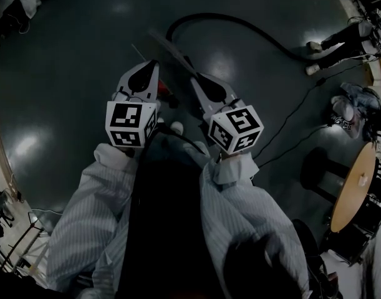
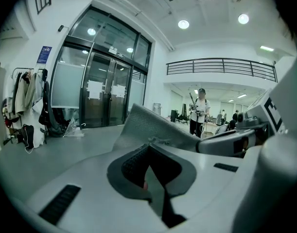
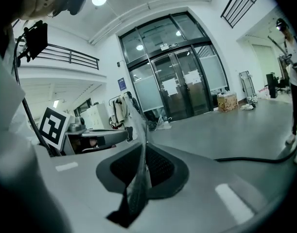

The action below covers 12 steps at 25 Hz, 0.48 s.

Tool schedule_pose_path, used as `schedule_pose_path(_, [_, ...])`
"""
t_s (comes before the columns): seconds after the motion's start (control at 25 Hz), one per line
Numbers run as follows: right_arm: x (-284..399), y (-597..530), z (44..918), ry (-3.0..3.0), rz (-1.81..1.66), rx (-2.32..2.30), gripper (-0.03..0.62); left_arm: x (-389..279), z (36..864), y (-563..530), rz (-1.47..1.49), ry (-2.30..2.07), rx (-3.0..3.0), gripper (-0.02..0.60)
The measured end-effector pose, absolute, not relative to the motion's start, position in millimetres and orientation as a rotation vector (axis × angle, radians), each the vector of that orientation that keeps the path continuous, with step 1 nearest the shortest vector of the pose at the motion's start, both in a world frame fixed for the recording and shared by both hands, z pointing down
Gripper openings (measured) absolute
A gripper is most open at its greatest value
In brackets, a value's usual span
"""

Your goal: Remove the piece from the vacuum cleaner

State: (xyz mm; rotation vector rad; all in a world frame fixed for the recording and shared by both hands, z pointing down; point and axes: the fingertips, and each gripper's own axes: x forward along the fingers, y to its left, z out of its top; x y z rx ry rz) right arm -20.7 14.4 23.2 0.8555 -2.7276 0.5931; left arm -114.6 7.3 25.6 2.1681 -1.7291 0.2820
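Observation:
A thin grey mesh-textured piece (image 1: 173, 53) slants between my two grippers above the dark floor. My right gripper (image 1: 199, 83) is shut on it; in the right gripper view the piece (image 3: 140, 149) stands edge-on between the jaws. My left gripper (image 1: 154, 66) is closed on its other side, and in the left gripper view the sheet (image 2: 148, 123) fans out from the jaw tips toward the right gripper (image 2: 235, 140). The vacuum cleaner's black hose (image 1: 240, 25) curves over the floor behind; the hose (image 3: 255, 159) also lies at the right of the right gripper view. The cleaner's body is hidden.
A round wooden table (image 1: 353, 185) and a black stool (image 1: 321, 167) stand at the right, with cables (image 1: 296, 114) trailing on the floor. Someone's feet (image 1: 315, 50) are at the upper right. A person (image 2: 199, 113) stands far off; glass doors (image 3: 180, 89) lie ahead.

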Motion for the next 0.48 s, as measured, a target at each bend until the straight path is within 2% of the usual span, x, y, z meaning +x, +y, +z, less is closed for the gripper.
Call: schedule_pose_path(0.48, [-25.6,22.3,23.4,-2.709,0.580,0.840,0.029,-113.8,23.8,9.9,0.269,-1.712,2.198,0.003])
